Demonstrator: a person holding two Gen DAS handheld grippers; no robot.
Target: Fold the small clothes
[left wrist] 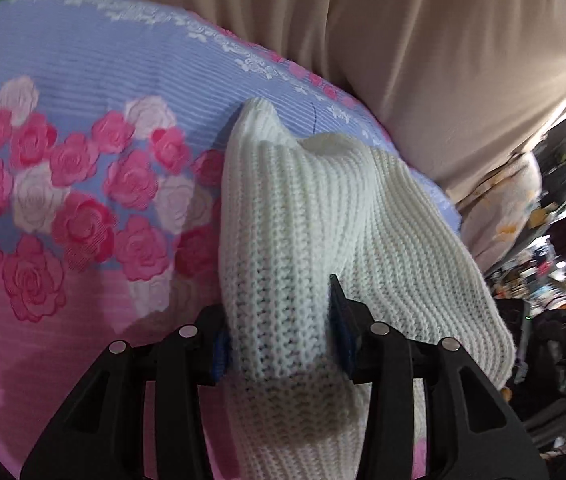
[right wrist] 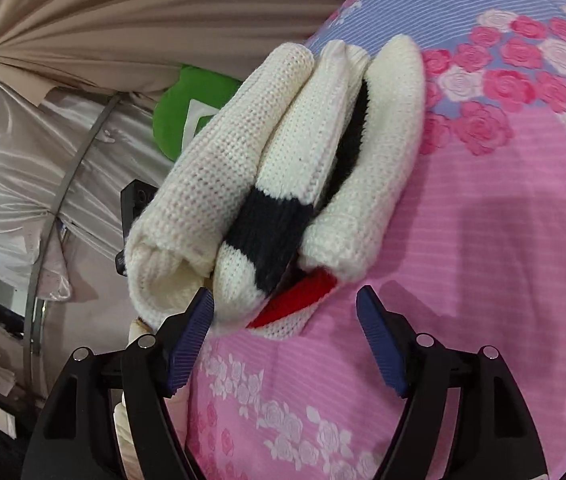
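A cream knit garment is bunched into thick folds over the flowered bedspread. My left gripper is shut on one fold of it, and the knit bulges between the blue pads and hides the left fingertip. In the right wrist view the same garment shows as a folded bundle with a navy band and a red band at its near end. My right gripper stands open just below that end. Its left pad is close to the cream fold, while the right pad is clear of the cloth.
The bedspread is pink with blue stripes and rose prints. Beige curtains hang behind the bed. A green cushion and silvery fabric lie off the bed's edge. Dark clutter and lights fill the far right of the left wrist view.
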